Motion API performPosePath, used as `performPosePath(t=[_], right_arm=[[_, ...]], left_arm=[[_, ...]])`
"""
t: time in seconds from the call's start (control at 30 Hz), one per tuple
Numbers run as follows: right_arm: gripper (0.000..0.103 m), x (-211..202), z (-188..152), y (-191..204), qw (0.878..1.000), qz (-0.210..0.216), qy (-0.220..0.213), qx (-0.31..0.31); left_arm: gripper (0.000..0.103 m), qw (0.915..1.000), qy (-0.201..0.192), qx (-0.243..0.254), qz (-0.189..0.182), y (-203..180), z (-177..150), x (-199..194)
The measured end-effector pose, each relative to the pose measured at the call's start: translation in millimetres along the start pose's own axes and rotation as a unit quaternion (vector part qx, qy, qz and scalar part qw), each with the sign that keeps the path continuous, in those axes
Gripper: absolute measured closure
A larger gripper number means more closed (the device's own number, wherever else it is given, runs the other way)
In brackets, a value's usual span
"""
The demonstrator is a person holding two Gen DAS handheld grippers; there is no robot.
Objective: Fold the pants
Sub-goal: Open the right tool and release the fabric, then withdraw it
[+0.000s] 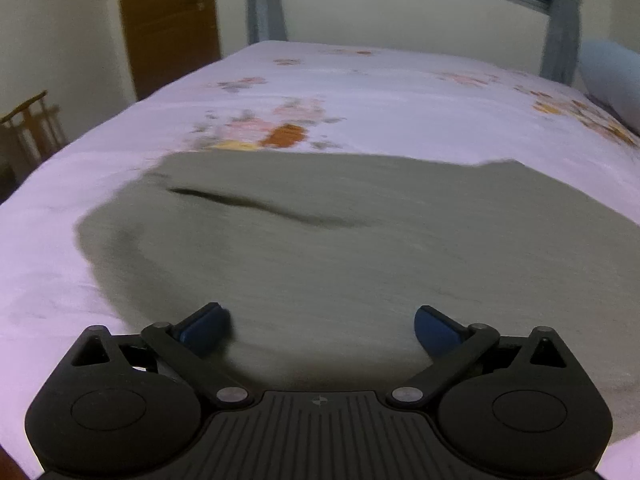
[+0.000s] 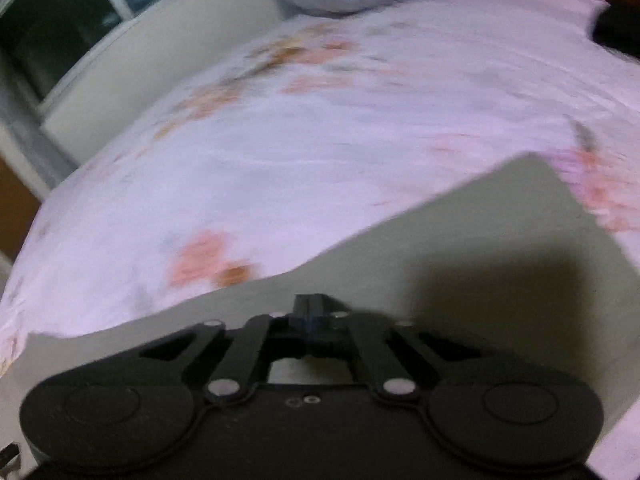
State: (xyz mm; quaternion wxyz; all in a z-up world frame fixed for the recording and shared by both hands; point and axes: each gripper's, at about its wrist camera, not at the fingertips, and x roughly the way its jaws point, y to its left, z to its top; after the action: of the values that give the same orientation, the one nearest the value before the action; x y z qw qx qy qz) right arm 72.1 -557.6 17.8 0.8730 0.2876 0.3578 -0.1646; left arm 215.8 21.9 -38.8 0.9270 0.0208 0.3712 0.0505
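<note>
**Grey pants lie flat on the flowered bed, one gripper wide, one closed**

The bed fills both views, covered by a pale pink sheet with orange and pink flowers. On it the grey-green pants lie spread flat, taking the middle of the left wrist view from 9 o'clock to 3 o'clock; a dark crease crosses them toward 11 o'clock. In the right wrist view the pants occupy the lower part, with a corner at 2 o'clock. A brown door stands at 11 o'clock and a light blue pillow at 2 o'clock.

The left gripper is at 6 o'clock above the pants, jaws far apart, holding nothing. The right gripper has its jaws pressed together over the cloth; whether fabric is between them, I cannot tell, because the picture is blurred.
</note>
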Motion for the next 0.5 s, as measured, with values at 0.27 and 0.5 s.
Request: performPosePath(t=[0.27,0.5], right_arm=[[0.072,-10,-7,110,0.980,0.178,0.036,-0.080],[0.072,64,-24,274,0.937,0.271,0.133,-0.176]], left_arm=[[0.002,0.9950,-0.073,-0.068,0.004,24,25,-31],[0.002,0.9881,-0.048,-0.106,0.100,117,14,-20]])
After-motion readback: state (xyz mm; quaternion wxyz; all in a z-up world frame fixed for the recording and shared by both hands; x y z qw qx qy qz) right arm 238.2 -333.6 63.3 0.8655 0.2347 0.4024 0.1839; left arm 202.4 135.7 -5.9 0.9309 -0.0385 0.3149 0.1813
